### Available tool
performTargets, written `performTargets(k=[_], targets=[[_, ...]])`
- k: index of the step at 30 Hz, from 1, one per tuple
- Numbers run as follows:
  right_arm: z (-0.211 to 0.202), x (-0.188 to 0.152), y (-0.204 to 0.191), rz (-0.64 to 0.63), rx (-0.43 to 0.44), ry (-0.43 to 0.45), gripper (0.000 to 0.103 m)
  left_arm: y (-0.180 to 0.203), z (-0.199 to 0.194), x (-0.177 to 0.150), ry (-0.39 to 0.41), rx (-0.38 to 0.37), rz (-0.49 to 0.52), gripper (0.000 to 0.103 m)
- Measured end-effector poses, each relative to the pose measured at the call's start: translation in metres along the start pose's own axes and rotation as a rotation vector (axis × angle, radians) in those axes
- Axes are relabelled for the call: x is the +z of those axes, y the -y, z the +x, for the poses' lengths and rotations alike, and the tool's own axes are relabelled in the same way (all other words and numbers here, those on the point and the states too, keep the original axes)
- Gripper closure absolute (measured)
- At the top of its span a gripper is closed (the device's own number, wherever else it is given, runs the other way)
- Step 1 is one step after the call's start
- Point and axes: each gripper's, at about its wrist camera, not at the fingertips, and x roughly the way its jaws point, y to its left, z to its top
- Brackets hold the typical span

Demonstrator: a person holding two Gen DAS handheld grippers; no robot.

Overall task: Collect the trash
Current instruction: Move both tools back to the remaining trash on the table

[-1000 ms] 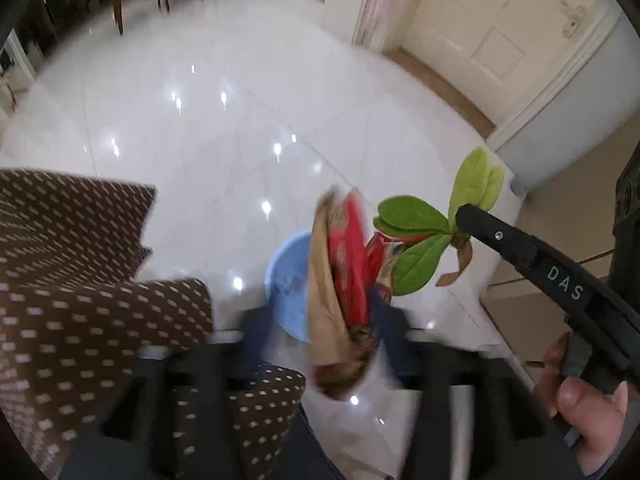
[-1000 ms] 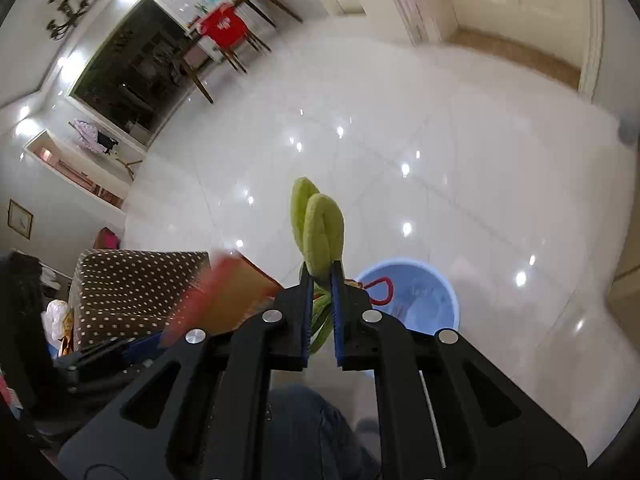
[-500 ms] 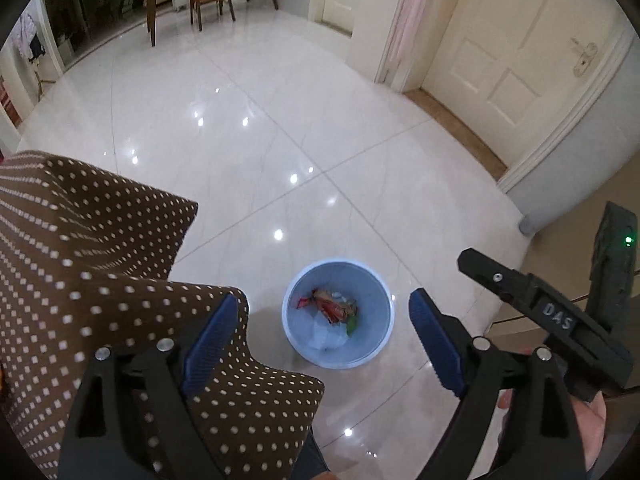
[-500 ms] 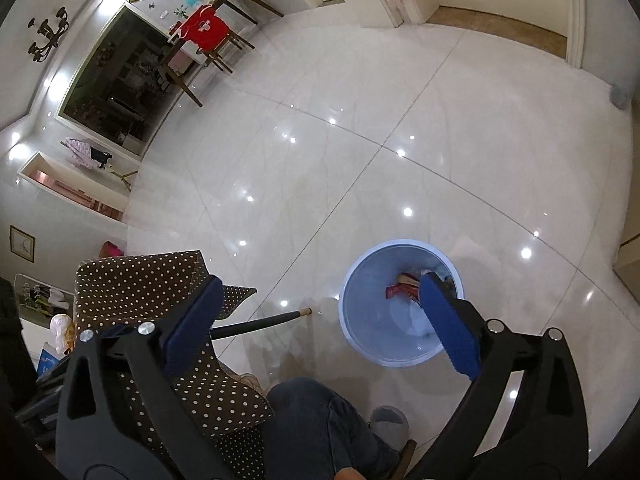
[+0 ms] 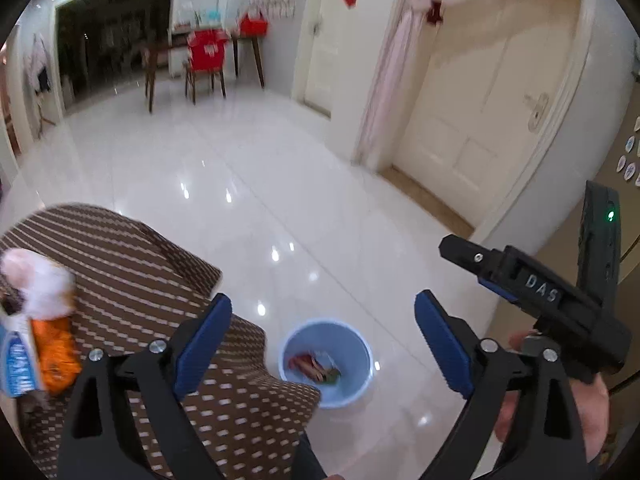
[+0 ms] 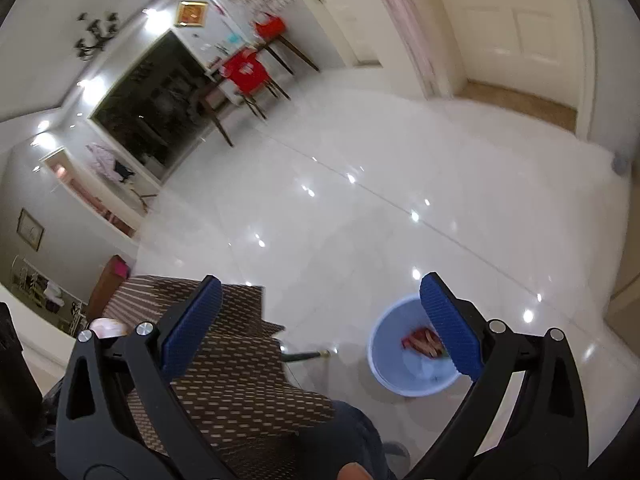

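Right gripper (image 6: 318,328) spread wide, nothing between its blue pads (image 6: 191,326). Light blue bin (image 6: 412,350) on glossy white floor (image 6: 360,208), partly behind the right-hand pad; red wrappers (image 6: 420,340) inside. Brown dotted cloth (image 6: 236,376) at lower left. Red chair (image 6: 246,74) by far wall. View motion-blurred.

Both wrist cameras are looking down and forward from well above the white floor (image 5: 304,184). Both are sharing the blue bin (image 5: 326,390) (image 6: 384,372), the dotted cloth (image 5: 132,264) (image 6: 236,372) near left, and the far red chair (image 5: 206,52) (image 6: 245,70).
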Motion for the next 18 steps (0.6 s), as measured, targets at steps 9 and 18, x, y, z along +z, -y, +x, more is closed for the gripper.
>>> performTargets(k=[9, 18], targets=[[-0.039, -0.003, -0.089, -0.139, 0.104, 0.073, 0.006, -0.040, -0.087, -0.005, 0.180, 0.075, -0.005, 0.010], [-0.029, -0.034, -0.169, -0.288, 0.187, 0.035, 0.006, -0.089, -0.144, -0.024, 0.269, 0.162, -0.049, 0.010]])
